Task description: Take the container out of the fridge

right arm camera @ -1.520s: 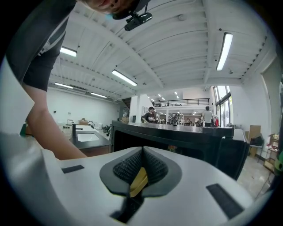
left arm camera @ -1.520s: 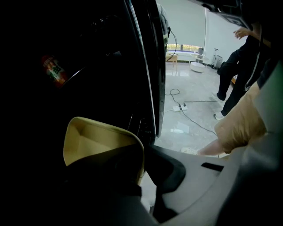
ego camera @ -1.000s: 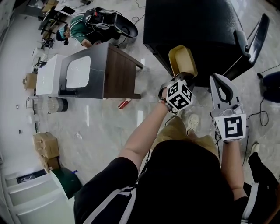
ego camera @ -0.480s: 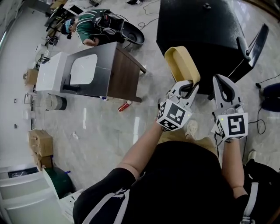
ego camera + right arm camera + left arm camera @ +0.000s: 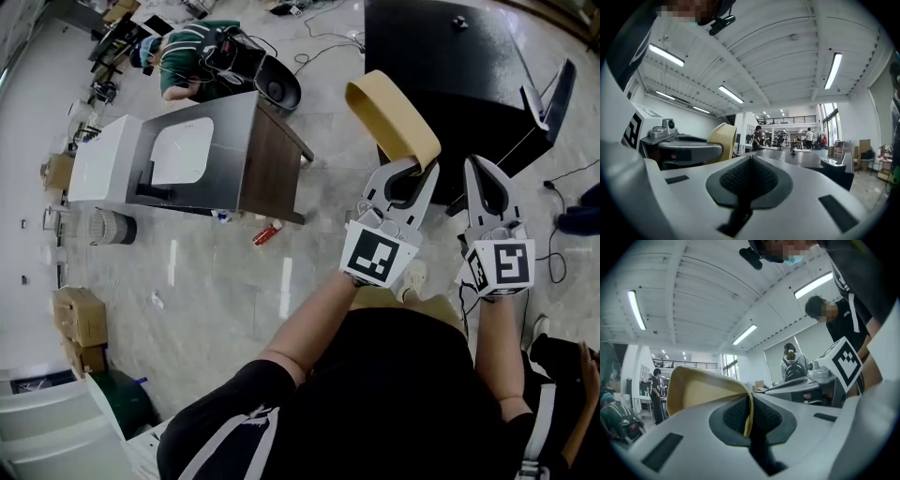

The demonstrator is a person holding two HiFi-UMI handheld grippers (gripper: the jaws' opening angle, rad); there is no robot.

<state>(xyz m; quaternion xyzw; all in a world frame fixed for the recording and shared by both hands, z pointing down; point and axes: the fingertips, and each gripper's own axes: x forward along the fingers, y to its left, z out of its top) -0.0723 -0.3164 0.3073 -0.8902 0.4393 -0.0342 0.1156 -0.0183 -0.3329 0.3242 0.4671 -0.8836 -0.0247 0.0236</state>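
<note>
Extraction looks done: left hand-held gripper [image 5: 409, 171] pinches tan container [image 5: 389, 117] rim, upper centre. Right hand-held gripper [image 5: 486, 169] pressed together, empty. Next: needs set-down spot.

A person in a green shirt [image 5: 192, 47] sits behind a brown-sided desk [image 5: 267, 164] on the marble floor [image 5: 225, 281]; a small red object, possibly a can [image 5: 265, 232], lies near its foot, cardboard boxes [image 5: 80, 319] well apart.

One container [image 5: 394, 114]; two grippers [image 5: 411, 169] [image 5: 484, 163]; one fridge [image 5: 448, 58]; one table [image 5: 228, 127].
</note>
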